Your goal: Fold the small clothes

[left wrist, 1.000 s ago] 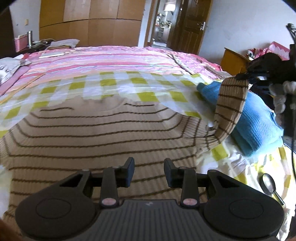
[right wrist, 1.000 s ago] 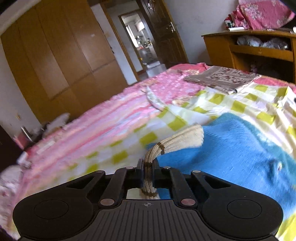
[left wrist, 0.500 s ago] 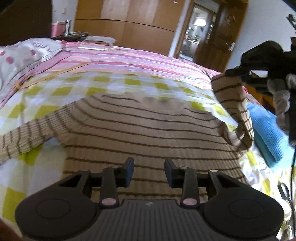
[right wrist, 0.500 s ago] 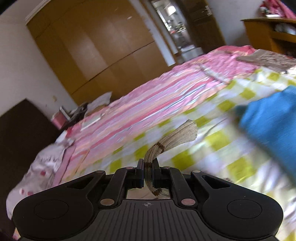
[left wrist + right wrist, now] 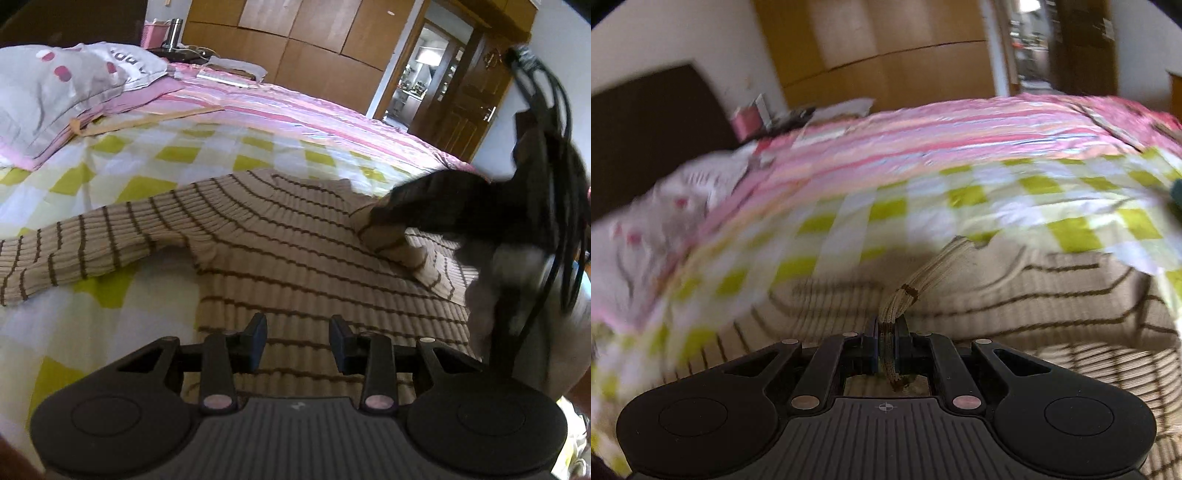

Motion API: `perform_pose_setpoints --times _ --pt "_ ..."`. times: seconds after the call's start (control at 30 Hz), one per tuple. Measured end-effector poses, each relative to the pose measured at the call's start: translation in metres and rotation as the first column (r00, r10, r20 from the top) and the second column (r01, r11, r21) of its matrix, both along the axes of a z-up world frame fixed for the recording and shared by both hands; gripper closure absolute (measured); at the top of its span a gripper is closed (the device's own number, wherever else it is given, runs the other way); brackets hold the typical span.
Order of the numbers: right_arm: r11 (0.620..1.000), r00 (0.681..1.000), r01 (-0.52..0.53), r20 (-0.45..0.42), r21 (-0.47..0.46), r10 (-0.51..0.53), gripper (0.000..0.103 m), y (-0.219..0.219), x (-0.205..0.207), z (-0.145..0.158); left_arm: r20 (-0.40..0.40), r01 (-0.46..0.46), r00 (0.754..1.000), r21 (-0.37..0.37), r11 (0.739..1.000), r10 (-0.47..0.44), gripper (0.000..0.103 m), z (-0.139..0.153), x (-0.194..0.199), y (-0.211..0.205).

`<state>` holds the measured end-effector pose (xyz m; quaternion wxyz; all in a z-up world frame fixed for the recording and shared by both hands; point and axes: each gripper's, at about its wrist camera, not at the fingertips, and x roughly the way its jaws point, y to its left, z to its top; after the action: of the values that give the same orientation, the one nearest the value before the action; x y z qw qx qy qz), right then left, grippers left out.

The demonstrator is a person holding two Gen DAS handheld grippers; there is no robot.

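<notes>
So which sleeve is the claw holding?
Find the bed with the yellow checked sheet. On it lies a beige striped sweater. The right claw pinches its right sleeve, folded across the body; the other sleeve lies stretched flat on the sheet.

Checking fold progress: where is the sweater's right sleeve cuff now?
In the right wrist view the cuff is pinched in the right tongs, above the striped sweater's body on the checked bedsheet.

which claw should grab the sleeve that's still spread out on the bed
Left. The left claw is open and empty, nearer the spread sleeve. The right claw is shut on the other sleeve.
</notes>
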<state>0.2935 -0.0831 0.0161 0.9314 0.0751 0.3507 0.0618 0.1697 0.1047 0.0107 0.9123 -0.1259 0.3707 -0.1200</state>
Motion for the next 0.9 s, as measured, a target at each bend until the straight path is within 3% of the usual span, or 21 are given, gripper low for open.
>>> perform_pose_setpoints --times 0.17,0.27,0.67,0.9 --pt "0.962 0.986 -0.142 0.046 -0.234 0.157 0.093 0.039 -0.015 -0.019 0.015 -0.028 1.0 0.01 1.0 0.028 0.061 0.0 0.002 0.012" --pt "0.928 0.971 -0.203 0.055 -0.312 0.231 0.09 0.052 -0.023 -0.026 0.009 -0.055 0.998 0.003 0.999 0.055 0.061 -0.002 0.004 0.02" --pt "0.883 0.947 -0.262 0.073 -0.39 0.314 0.089 0.062 -0.038 -0.034 0.003 -0.139 0.99 -0.038 0.99 0.14 0.061 -0.004 0.01 0.046" --pt "0.856 0.932 -0.27 0.103 -0.442 0.348 0.095 0.07 -0.049 -0.033 0.004 -0.166 0.986 -0.045 0.985 0.167 0.061 -0.004 0.011 0.055"
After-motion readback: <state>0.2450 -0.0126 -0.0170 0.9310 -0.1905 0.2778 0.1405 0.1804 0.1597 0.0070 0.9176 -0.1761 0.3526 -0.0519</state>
